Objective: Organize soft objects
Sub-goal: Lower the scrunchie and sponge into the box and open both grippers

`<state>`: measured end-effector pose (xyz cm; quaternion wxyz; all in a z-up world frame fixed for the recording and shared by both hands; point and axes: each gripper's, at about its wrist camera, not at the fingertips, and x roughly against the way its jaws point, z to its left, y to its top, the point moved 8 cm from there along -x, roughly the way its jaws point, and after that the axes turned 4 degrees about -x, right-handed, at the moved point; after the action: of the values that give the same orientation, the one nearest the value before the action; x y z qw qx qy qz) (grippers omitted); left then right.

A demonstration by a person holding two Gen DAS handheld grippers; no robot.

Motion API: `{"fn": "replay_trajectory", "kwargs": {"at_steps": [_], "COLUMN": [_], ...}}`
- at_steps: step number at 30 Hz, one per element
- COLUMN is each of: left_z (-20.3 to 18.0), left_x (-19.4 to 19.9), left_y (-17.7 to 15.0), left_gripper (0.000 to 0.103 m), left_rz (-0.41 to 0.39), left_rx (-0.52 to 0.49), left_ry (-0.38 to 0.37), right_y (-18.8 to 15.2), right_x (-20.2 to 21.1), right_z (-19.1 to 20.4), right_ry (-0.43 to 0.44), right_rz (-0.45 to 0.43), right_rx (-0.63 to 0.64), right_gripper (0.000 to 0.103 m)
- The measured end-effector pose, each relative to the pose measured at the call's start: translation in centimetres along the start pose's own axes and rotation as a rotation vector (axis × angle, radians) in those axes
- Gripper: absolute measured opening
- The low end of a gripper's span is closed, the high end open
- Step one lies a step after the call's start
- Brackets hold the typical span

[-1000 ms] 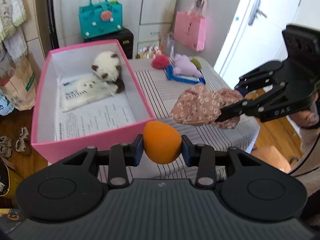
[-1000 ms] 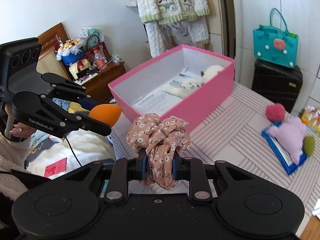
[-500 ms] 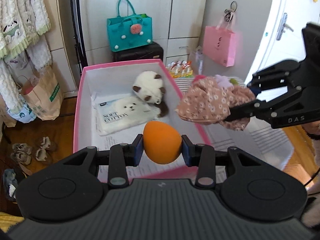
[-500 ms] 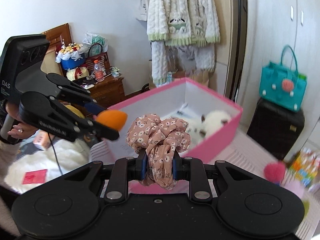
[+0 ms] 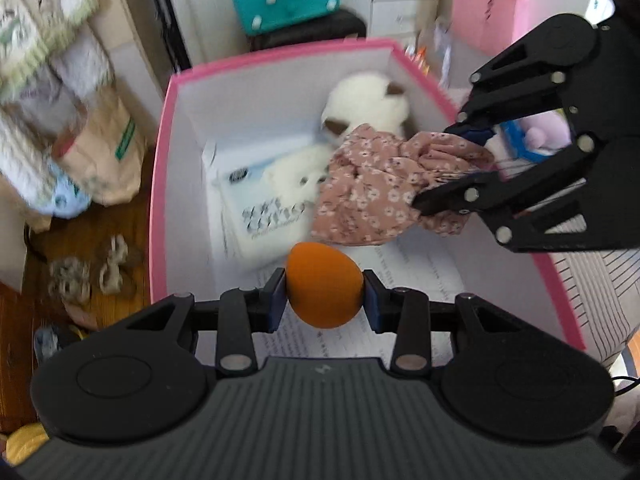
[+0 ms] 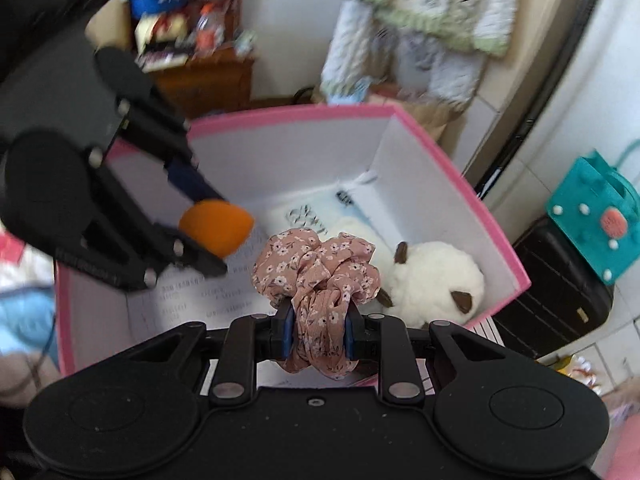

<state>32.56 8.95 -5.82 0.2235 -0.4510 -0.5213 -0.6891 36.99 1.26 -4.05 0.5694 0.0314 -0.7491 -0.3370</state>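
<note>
Both grippers grip over the pink box (image 5: 160,184): we see the left gripper (image 5: 325,297) pinching an orange sponge (image 5: 325,290), the right gripper (image 6: 320,334) clamping a floral scrunchie (image 6: 316,268), and a blurred packet (image 5: 276,212) perhaps reading "COTTON".

Right tool (image 6: 319,330) grips floral scrunchie (image 6: 316,276) — over pink box (image 6: 472,200)

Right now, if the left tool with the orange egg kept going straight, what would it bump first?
Probably the printed paper on the floor of the pink box, as the left tool with its orange sponge egg points down inside; depth is unclear.
</note>
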Motion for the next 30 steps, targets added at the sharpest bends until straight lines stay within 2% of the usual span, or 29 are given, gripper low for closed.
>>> {"fn": "replay_trajectory", "kwargs": {"at_steps": [3,8,13,17,21,23,25,28,30], "left_z": [0.7,0.8,1.4,1.5,1.6,1.6,1.6,1.5,1.3], "left_x": [-0.4,-0.3,-1.8,-3.1,-3.3,-3.4,-3.5,-3.6,-3.4], "left_y": [0.0,0.2,0.6,0.3,0.5,0.7,0.9,1.0,1.2], "left_gripper": [0.038,0.038,0.038,0.038,0.04,0.041,0.045,0.054,0.055], "left_rz": [0.037,0.028,0.047,0.103,0.105,0.099,0.094,0.083,0.067], "left_rx": [-0.003,-0.005,0.019,0.03,0.056,0.049,0.039,0.038,0.048], "left_ry": [0.023,0.042,0.024,0.02,0.019,0.041,0.062,0.067,0.056], "right_y": [-0.1,-0.9,-0.6,-0.3,-0.3,-0.3,-0.1,0.0,0.1], "right_x": [-0.8,-1.9,-3.4,-4.7,-5.1,-4.7,-3.7,-2.0,-0.9], "right_z": [0.4,1.3,2.2,2.3,1.8,1.4,1.2,0.8,0.6], "right_ry": [0.03,0.086,0.144,0.17,0.113,0.08,0.051,0.029,0.021], "right_rz": [0.051,0.115,0.152,0.172,0.162,0.149,0.121,0.082,0.056], "right_rx": [0.049,0.092,0.117,0.111,0.116,0.116,0.122,0.103,0.082], "right_gripper": [0.027,0.027,0.028,0.028,0.037,0.051,0.059,0.061,0.061]}}
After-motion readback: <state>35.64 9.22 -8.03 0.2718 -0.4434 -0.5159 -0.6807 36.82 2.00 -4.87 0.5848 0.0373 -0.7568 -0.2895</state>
